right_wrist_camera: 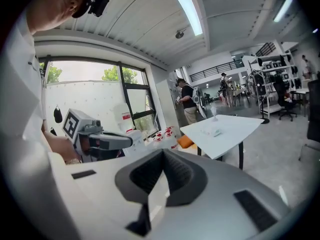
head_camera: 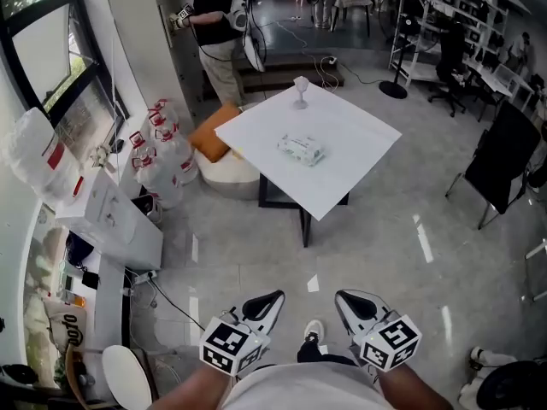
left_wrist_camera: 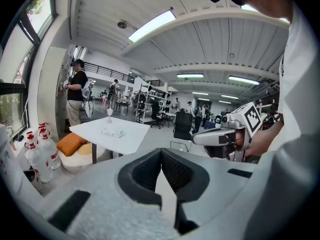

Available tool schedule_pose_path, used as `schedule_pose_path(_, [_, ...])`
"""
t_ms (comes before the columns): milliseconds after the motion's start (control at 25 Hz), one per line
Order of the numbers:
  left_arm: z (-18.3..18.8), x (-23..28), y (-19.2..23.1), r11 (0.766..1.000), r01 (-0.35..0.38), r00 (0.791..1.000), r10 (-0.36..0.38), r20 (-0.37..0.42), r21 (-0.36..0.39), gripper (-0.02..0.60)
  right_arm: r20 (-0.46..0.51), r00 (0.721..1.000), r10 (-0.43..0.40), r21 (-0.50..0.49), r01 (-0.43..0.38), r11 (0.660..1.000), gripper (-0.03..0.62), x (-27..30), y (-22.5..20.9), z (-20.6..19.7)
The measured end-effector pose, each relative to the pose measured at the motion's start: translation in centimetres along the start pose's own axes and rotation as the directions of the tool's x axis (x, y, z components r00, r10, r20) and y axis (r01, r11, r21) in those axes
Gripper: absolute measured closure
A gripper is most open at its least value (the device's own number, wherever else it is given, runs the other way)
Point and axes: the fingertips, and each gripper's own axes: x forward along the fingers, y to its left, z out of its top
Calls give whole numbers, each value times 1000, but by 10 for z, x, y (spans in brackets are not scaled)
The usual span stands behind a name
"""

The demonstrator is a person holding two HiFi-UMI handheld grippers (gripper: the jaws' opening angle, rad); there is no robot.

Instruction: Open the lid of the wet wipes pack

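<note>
Wet wipes pack [head_camera: 300,149]: lies flat near the middle of the white desk [head_camera: 350,173], well apart from both tongs. Its lid is too small to make out in any view. A white stemmed cup [head_camera: 300,92] stands upright near the far corner of the desk, apart from the pack.

Left tongs [head_camera: 265,304]: held low at the bottom of the head view, over the grey floor [head_camera: 256,246], pointing toward the desk. In the left gripper view the jaws stand together, pad against pad, with nothing between them.

Right tongs [head_camera: 359,304]: held just beside the left tongs, at the same level and pointing the same way. In the right gripper view the jaws are likewise closed and empty. Each gripper view shows the other tongs alongside, and the desk with the pack far ahead.

Surroundings: clear bottles with red caps [head_camera: 162,156] stand on the floor to the left of the desk. An orange cushion [head_camera: 214,132] lies beside them, at the desk's left corner. A black chair [head_camera: 504,156] stands to the right. A person [head_camera: 214,24] stands beyond the desk.
</note>
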Motion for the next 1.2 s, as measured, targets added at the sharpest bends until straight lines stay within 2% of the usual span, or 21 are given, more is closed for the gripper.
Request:
schedule_pose_path(160, [31,39,19,1000,-23,999,24,21,-6,572,-2,1000,26,-7,-26,1000,588,18,-37,20])
schedule_pose_path(560, [55,120,39,998,-68,998,68,11,-17,572,-21,994,111,-3,-111,994,588,56,-108,34])
schedule_pose_path(760, [65,141,48,998,-68,998,68,-11,6,572,-30,993,111,16,-111,994,588,64,-130,38])
schedule_pose_path(1040, [59,165,76,999,-53,998,53,-38,-11,572,-62,993,98,26,-96,995,588,89,-149,33])
schedule_pose_path(1200, [69,185,101,999,-34,999,33,-36,-19,572,-81,993,89,16,-88,996,588,115,-165,43])
